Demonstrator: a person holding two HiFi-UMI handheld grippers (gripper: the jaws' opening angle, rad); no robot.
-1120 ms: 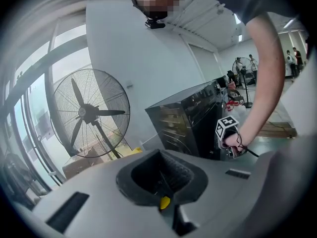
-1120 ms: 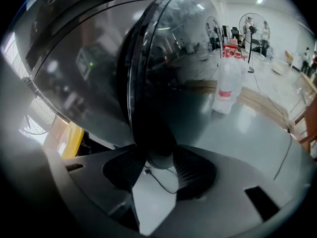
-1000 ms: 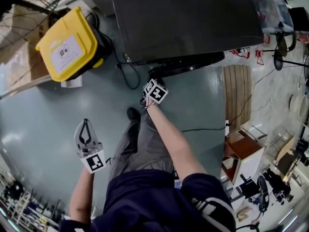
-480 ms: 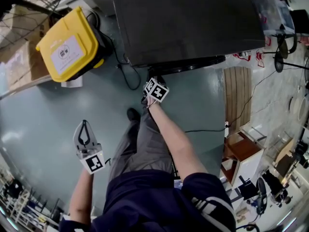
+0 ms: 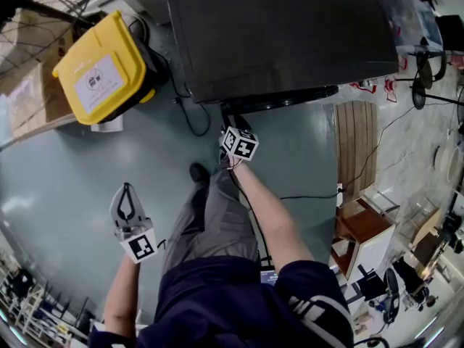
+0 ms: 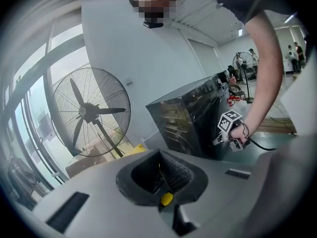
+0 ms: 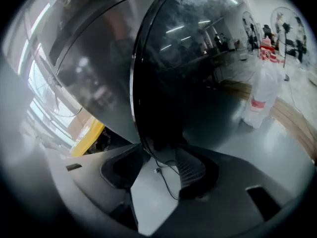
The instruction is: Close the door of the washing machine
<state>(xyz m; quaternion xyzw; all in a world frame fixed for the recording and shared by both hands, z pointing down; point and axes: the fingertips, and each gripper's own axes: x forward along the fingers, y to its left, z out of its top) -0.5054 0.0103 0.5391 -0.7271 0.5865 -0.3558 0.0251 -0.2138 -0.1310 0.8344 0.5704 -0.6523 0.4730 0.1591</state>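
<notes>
Well back from the washing machine (image 5: 275, 35), the left hand-held gripper (image 5: 128, 191) hangs closed. The right hand-held gripper (image 7: 159, 155) — jaws wide, just narrowed slightly, gripping nothing — faces the door (image 7: 198, 63), nearly flush with the machine's front; latching likely remains.

The washing machine (image 5: 283, 31) runs off the head view's top edge, and its door (image 5: 286, 98) shows there only edge-on. The right gripper (image 7: 158, 167) has its jaws hidden in that view under its marker cube (image 5: 240, 143). The label on the yellow bin (image 5: 109, 64) is too small to read.
</notes>
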